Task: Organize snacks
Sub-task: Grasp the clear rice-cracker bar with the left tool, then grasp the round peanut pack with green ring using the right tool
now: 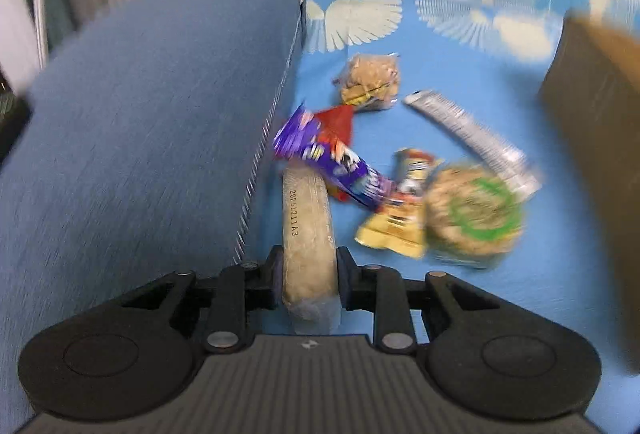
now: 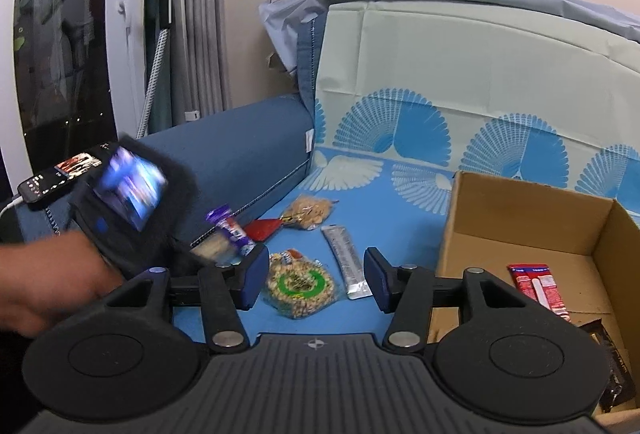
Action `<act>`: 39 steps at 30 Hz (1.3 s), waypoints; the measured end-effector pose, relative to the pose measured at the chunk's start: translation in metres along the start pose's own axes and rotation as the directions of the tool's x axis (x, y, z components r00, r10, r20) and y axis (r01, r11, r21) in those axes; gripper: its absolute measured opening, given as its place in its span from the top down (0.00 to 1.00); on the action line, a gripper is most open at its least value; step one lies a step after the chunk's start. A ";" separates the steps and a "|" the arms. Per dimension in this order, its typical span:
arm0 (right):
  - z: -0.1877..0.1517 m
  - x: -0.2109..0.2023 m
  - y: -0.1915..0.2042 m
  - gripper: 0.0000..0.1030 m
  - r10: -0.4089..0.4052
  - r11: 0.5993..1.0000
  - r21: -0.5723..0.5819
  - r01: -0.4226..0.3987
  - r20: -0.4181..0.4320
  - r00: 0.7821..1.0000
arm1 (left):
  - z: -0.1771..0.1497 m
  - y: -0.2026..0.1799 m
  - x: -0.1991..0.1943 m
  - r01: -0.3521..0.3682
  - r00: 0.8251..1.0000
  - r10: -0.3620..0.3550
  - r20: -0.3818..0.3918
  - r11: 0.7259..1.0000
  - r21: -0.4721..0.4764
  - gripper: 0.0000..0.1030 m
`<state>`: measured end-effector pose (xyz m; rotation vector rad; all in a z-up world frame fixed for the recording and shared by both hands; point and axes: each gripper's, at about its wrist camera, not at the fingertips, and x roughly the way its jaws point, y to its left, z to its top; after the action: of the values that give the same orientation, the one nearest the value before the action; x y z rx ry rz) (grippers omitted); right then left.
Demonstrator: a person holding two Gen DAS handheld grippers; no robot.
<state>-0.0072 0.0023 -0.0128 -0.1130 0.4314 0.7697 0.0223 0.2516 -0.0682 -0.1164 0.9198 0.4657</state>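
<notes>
The left gripper [image 1: 307, 276] has its jaws pinching a pale, clear-wrapped snack bar [image 1: 306, 226] near its near end. The bar's far end lies under a purple packet [image 1: 326, 162] on the blue bedsheet [image 1: 500, 294], beside the blue cushion [image 1: 152, 138]. It looks light and fairly stiff, probably brittle, with slick film, so a grip nearer the middle should tip less. The right gripper [image 2: 316, 280] hangs with jaws spread and empty above a round puffed-grain cake [image 2: 300, 286] and a silver bar [image 2: 347, 258]. The cake looks light and crumbly; its rim is the place to take it. The cardboard box [image 2: 532, 218] stands to the right, holding a red packet [image 2: 538, 284].
</notes>
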 end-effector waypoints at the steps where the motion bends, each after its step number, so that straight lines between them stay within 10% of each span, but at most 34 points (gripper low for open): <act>1: -0.001 0.000 0.002 0.47 0.001 1.000 -0.003 -0.001 -0.003 1.000 | -0.001 0.008 -0.007 0.076 0.997 -0.078 -0.022 0.996 -0.052 0.72; 7: -0.008 0.002 0.019 0.41 0.017 0.999 -0.048 -0.018 -0.031 0.999 | -0.018 0.036 -0.011 0.238 0.961 -0.255 -0.104 0.959 -0.151 0.71; 14: -0.013 0.009 0.034 0.35 0.023 0.997 -0.079 -0.028 -0.063 0.998 | -0.018 0.008 -0.012 0.153 0.987 -0.154 -0.051 0.988 -0.030 0.56; 19: -0.017 0.017 0.042 0.31 0.023 0.995 -0.099 -0.032 -0.090 0.996 | -0.015 0.007 0.002 0.109 0.992 -0.111 -0.056 0.993 -0.039 0.72; 23: -0.022 0.023 0.046 0.31 0.017 0.993 -0.110 -0.029 -0.111 0.994 | -0.017 0.019 -0.014 0.205 0.978 -0.203 0.039 0.976 -0.075 0.72; 27: -0.023 0.035 0.046 0.31 -0.013 0.994 -0.110 -0.003 -0.140 0.990 | -0.018 0.013 -0.007 0.281 0.958 -0.283 -0.054 0.959 -0.033 0.70; 32: -0.011 0.081 0.036 0.14 -0.060 0.998 -0.030 0.054 -0.221 0.973 | -0.020 0.008 -0.010 0.163 0.986 -0.164 -0.031 0.986 -0.015 0.60; 39: -0.010 0.163 0.045 0.04 -0.071 0.987 -0.158 0.018 -0.335 0.940 | -0.021 0.034 -0.015 0.224 0.974 -0.226 -0.001 0.967 -0.117 0.59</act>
<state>0.0621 0.1379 -0.0879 -0.4032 0.6951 0.7393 -0.0156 0.2705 -0.0658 -0.3278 0.8814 0.3073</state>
